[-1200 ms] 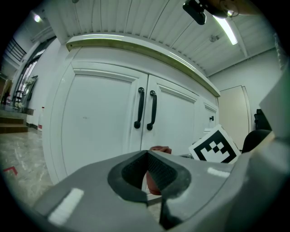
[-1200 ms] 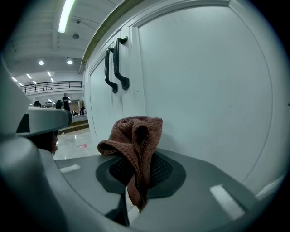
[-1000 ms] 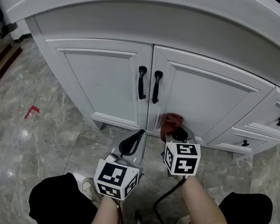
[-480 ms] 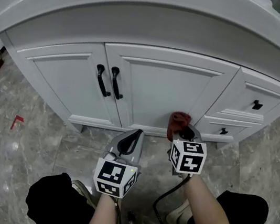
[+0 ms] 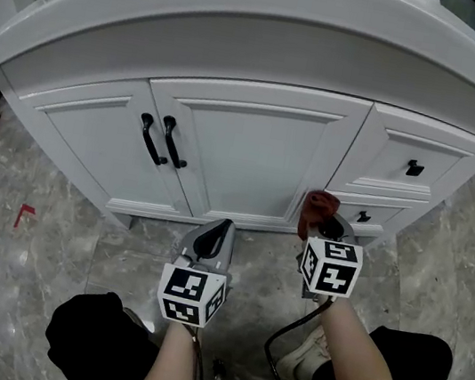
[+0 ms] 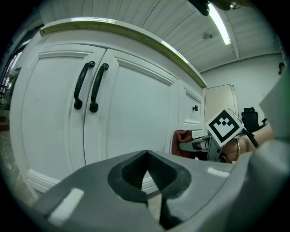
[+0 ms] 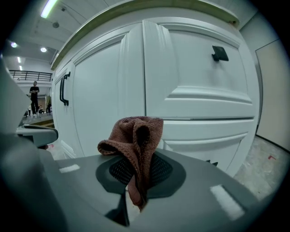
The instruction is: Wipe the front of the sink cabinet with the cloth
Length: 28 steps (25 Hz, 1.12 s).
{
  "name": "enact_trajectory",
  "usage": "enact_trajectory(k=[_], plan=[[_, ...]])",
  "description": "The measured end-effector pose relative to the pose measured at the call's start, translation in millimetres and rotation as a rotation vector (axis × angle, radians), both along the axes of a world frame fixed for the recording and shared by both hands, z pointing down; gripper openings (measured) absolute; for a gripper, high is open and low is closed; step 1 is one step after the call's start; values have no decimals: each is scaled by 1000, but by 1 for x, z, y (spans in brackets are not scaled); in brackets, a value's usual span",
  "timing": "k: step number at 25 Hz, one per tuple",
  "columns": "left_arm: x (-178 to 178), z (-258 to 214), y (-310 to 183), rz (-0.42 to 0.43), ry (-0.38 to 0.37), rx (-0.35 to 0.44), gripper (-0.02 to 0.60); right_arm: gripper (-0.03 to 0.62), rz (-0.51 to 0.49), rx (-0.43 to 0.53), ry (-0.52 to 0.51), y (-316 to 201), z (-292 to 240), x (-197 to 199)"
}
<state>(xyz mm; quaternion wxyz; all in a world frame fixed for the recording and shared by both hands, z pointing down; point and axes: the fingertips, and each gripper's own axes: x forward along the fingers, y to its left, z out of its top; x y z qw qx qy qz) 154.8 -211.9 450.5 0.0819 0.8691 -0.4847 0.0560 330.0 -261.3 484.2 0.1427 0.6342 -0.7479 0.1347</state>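
right gripper (image 7: 136, 190) jaws clamped on the brown cloth (image 7: 134, 136). the bunched cloth sits low at the sink cabinet (image 5: 259, 62) front, on the seam between its right door (image 5: 248, 155) and lower drawer (image 5: 389, 214); can't tell if it touches. left gripper (image 6: 152, 190) jaws pressed together, empty, held off the cabinet near that door's foot.

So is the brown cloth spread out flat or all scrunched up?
Scrunched up. The cloth is bunched in folds, pinched between the jaws of the right gripper, which are shut on it, in front of the white cabinet.
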Motion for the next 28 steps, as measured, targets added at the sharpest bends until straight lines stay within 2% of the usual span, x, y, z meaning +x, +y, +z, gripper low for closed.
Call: enact_trajectory(k=[3,6,11,15,20,24,28], plan=[[-3,7,2,5,-23,-15,1,80,-59,-5,20,6,7,-19],[-17,11,2,-16,-43,-25,1,80,-107,-22,-16,3,20,-50],[-71,20,-2,-110,-51,-43,1,80,-200,-69,-62,-3,47,-122],[-114,26,-6,-192,-19,-61,1,80,-283,-99,-60,-5,66,-177],[-144,38,-6,-225,-33,-82,1,80,-346,-131,-61,-12,90,-230],[-160,55,0,-241,-40,-119,1,80,-372,-161,-74,-15,109,-258],[-173,64,-2,-257,-41,-124,1,81,-369,-171,-98,-25,118,-267]])
